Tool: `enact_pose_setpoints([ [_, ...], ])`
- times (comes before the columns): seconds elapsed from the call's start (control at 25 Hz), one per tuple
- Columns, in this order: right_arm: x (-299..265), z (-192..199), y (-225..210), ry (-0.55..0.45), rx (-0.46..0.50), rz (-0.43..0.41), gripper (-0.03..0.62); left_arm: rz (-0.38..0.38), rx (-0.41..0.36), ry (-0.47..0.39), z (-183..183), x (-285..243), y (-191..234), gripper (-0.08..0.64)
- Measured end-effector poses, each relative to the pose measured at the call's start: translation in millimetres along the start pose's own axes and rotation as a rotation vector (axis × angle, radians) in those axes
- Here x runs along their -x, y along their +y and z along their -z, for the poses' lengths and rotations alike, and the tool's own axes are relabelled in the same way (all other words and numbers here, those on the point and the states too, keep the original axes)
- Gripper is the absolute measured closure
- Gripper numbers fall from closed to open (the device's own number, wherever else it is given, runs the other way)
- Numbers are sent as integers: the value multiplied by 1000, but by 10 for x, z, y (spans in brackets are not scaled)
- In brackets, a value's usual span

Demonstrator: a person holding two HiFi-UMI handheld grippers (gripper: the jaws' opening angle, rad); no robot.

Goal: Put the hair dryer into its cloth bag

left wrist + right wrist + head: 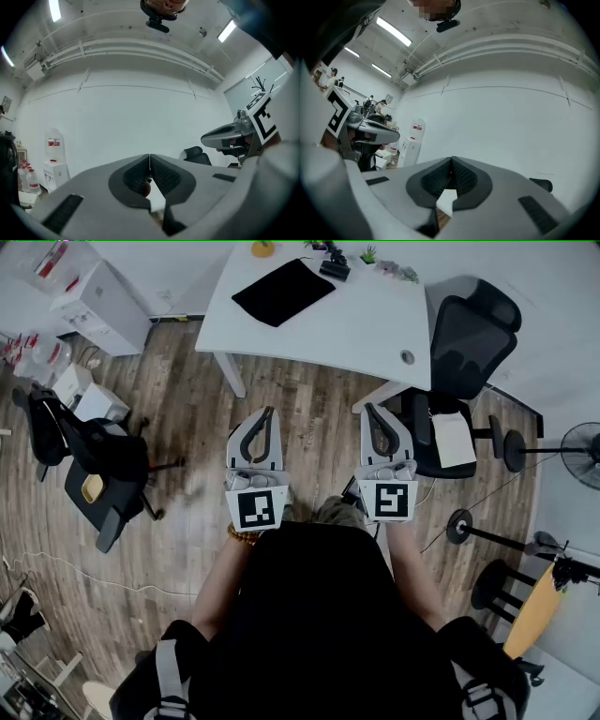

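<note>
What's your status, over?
Both shut, empty, level: left gripper, right gripper. Black flat thing, likely the bag, on the table ahead; dryer not made out. Nearby: chair at the table's right end.

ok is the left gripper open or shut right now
Shut. In the left gripper view the left gripper has its jaws touching at the tips, with nothing gripped between them.

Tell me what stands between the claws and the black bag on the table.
Nothing visible does. Only wooden floor lies between the shut left claw and right claw and the white table bearing the black bag.
</note>
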State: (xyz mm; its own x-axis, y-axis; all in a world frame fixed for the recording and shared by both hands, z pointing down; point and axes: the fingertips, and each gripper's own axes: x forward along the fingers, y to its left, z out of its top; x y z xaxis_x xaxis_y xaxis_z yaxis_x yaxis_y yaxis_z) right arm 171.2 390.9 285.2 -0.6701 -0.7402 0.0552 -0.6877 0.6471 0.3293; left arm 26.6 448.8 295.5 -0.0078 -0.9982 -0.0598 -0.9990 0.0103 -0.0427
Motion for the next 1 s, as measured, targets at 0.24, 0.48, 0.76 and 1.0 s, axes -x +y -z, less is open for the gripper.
enact_pose_setpoints([
  [0.24,-72,56,-225,11,-57,33,561,-10,3,-7,37,-82,32,535],
  [0.48,-49,97,-348,18,-50,66,561,7,7,2,51,-113,-48,535],
  [0.76,31,128,-438,16,-63,96,560,24,-4,-8,56,-127,-115,535],
  [1.0,9,138,-423,25,-73,117,560,43,-5,0,106,-125,-98,535],
])
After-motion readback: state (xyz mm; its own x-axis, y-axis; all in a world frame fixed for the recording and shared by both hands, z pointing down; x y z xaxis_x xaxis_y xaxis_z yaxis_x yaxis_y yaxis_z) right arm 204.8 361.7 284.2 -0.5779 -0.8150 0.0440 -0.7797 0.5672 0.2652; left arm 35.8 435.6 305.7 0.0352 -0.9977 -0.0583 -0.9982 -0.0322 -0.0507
